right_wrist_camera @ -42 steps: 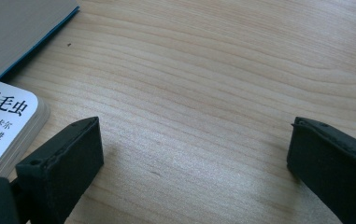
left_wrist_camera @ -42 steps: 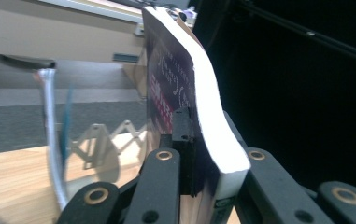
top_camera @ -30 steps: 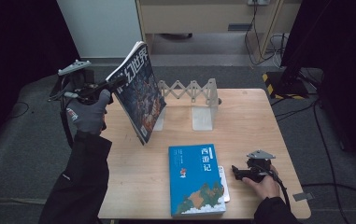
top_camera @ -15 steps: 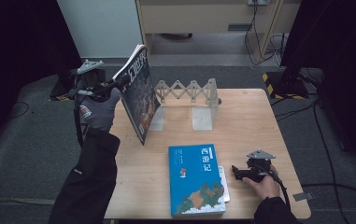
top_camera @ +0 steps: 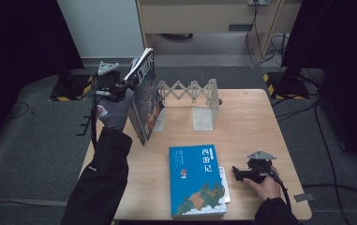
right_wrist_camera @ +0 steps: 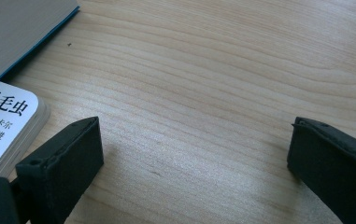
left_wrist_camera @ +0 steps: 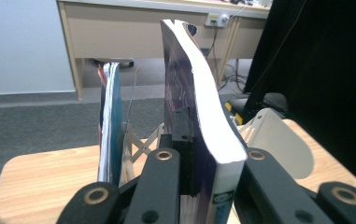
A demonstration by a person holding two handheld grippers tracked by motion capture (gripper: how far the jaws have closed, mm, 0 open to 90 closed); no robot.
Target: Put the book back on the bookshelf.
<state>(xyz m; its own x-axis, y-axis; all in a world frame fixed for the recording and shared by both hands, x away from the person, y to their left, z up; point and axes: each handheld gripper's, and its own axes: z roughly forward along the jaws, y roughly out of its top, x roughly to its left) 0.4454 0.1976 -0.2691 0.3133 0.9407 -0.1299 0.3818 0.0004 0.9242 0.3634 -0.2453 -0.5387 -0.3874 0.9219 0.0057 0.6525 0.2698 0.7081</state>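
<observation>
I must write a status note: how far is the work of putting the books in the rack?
Done: one thin book already stands against the expanding rack. In hand: the left gripper is clamped on a dark book, held upright beside the rack. Left: the blue book and a small white one under it lie flat near the open right gripper.

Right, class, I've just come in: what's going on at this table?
A person is putting books into a white expanding metal book rack on the wooden table. The left claw is shut on a thick dark-covered book, held upright by the rack's left end, next to a thinner book standing there. The right claw rests open on the table beside a flat blue book.
</observation>
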